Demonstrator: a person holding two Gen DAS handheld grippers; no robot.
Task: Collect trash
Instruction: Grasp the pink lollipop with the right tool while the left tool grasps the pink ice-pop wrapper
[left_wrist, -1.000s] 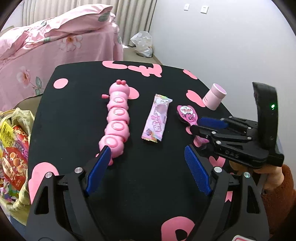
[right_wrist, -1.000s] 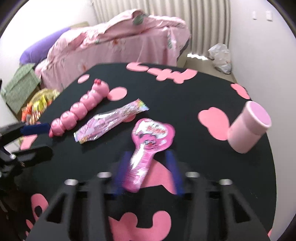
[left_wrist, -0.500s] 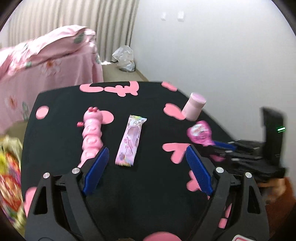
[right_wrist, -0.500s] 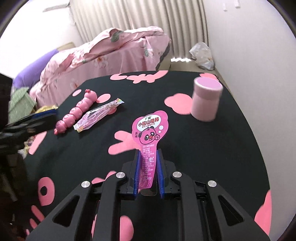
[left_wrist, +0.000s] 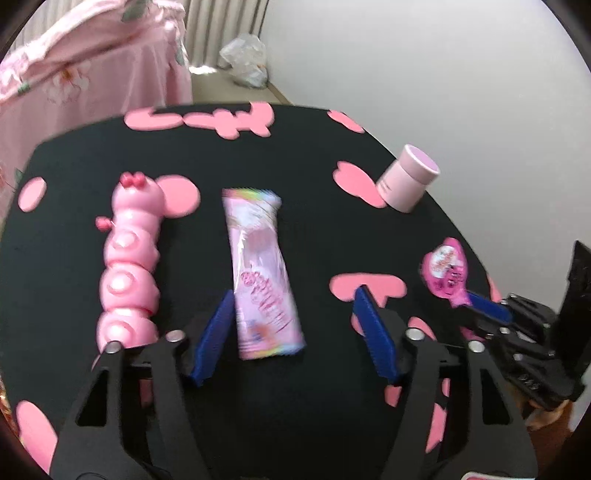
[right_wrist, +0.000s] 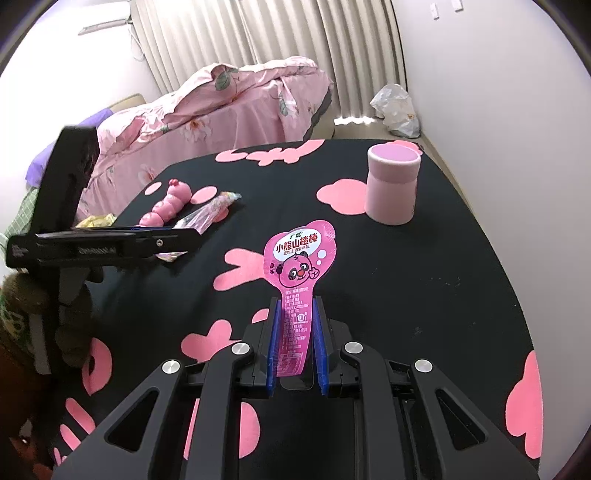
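The left gripper (left_wrist: 295, 325) has come forward since a second ago, when its blue pads stood well short of the long pink foil snack wrapper (left_wrist: 263, 273). Now the wrapper's near end lies between the pads, and the jaws are closing without yet pressing it.

The right gripper (right_wrist: 296, 343), which a second ago was blurred low over the table, has lifted the pink spoon-shaped candy wrapper with a cartoon bear (right_wrist: 300, 273). It pinches the wrapper's narrow stem, with the round head standing upright above the cloth.

The pink plastic caterpillar toy (left_wrist: 127, 266) lies just left of the foil wrapper, toward the table's left edge. The pale pink cylindrical cup (right_wrist: 392, 184) stands near the far right edge.

The round table carries a black cloth with pink cut-out shapes (right_wrist: 424, 280). Beyond it are a bed under a pink floral quilt (right_wrist: 229, 99), pleated beige curtains (right_wrist: 288, 33), and a crumpled white plastic bag (right_wrist: 397, 110) on the floor by the wall.
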